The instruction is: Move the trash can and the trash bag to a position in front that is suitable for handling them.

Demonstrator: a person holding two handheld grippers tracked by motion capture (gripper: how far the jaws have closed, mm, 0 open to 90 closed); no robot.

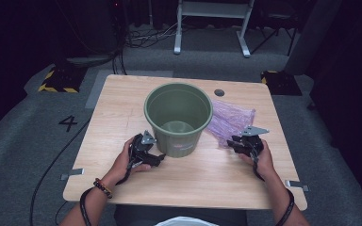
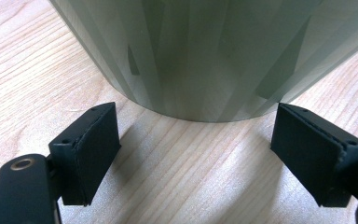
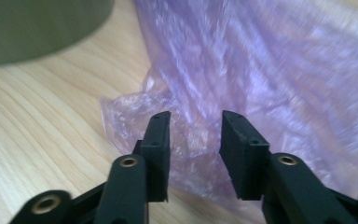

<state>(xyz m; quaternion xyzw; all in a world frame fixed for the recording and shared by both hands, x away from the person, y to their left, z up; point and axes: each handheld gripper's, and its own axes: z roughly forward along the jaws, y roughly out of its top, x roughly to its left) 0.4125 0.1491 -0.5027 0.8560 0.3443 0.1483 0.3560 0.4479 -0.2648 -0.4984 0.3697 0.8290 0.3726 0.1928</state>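
Two jaws of the right hand-held gripper point(image 3: 193, 140) are hovering part-open over the purple bag point(image 3: 270, 79), gripping nothing. Left hand-held gripper point(image 2: 196, 154) is gaping wide, empty, beside the bucket point(image 2: 205, 51); pinching one bag edge seems best.

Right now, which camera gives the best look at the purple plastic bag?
The right gripper view: the purple plastic bag spreads crinkled and translucent, close ahead of the right gripper and its open jaws. The high view shows it small, flat beside the green bucket. The left gripper view faces the bucket wall.
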